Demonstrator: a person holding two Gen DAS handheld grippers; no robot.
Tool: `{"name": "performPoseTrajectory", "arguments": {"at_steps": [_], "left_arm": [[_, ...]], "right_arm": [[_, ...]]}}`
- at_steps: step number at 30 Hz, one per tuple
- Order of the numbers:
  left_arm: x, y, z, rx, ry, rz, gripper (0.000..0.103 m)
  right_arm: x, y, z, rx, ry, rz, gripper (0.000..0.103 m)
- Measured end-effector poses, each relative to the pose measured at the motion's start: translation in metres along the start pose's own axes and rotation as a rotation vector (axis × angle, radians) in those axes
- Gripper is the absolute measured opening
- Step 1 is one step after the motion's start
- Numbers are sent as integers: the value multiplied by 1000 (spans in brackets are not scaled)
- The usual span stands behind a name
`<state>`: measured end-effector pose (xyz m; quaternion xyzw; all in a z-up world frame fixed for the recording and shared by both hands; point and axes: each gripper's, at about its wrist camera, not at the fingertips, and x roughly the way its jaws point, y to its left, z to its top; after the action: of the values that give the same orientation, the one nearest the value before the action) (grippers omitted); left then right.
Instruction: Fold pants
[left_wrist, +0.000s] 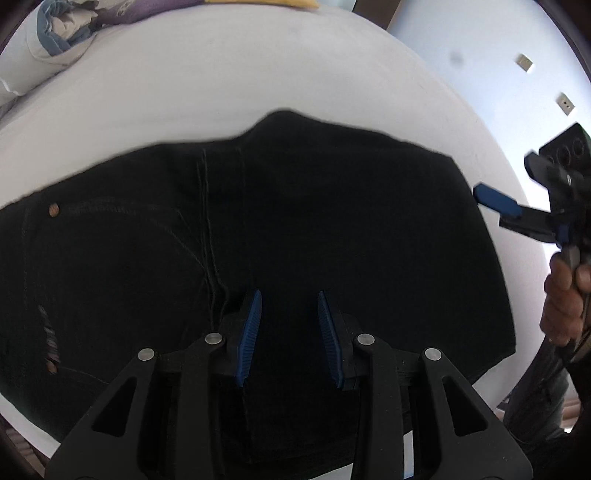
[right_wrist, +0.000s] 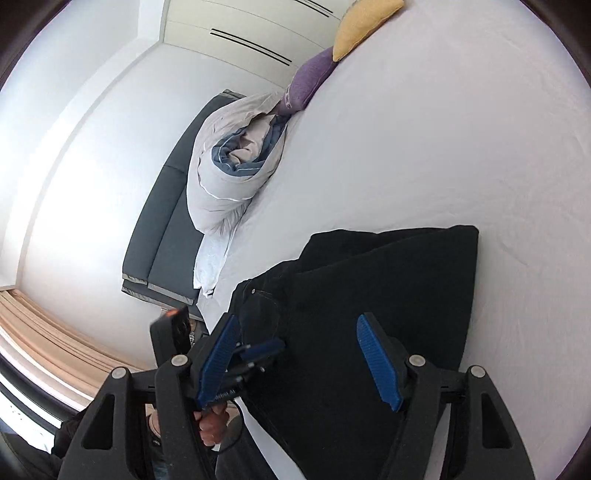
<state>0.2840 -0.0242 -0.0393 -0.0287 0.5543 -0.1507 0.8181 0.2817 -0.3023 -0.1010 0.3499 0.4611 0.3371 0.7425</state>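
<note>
Pants, black, lie folded into a compact stack on the white bed sheet, near the sheet's front edge. Left gripper hovers over the pants, jaws parted, holding nothing. Right gripper is above the pants' right side, jaws spread wide, empty. Rolled duvet, purple pillow and yellow pillow sit along the sheet's far side, well apart from the pants.
</note>
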Motion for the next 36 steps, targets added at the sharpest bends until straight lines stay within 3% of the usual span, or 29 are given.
{"name": "performPoseTrajectory", "arguments": {"at_steps": [3, 5, 8, 12, 14, 20, 23, 25, 29, 33, 36], "left_arm": [[-2, -4, 2, 17, -44, 20, 30], [0, -19, -1, 23, -35, 33, 30], [5, -41, -1, 18, -23, 39, 31], [-4, -24, -1, 7, -24, 44, 31], [-11, -37, -29, 2, -23, 49, 31], [-2, -51, -41, -2, -24, 83, 31], [1, -56, -48, -7, -28, 84, 31], [6, -58, -57, -6, -30, 84, 31], [20, -63, -73, -8, -35, 79, 31], [25, -67, -81, -10, -39, 77, 31], [27, -69, -85, -12, -41, 72, 31]], "right_arm": [[13, -30, 5, 69, 48, -17, 70], [20, -40, -6, 84, 60, -31, 58], [20, -29, -24, 76, 72, 20, 58], [19, -13, -59, 16, 152, 42, 58], [14, -6, -78, -25, 188, 37, 58], [-7, 8, -128, -67, 308, 87, 58], [-12, 24, -144, -136, 395, 70, 58], [-19, 32, -138, -136, 380, 109, 59], [-26, 38, -95, -118, 252, 157, 60], [-1, 28, -52, -68, 214, 199, 62], [29, -4, -32, 6, 215, 130, 62]]}}
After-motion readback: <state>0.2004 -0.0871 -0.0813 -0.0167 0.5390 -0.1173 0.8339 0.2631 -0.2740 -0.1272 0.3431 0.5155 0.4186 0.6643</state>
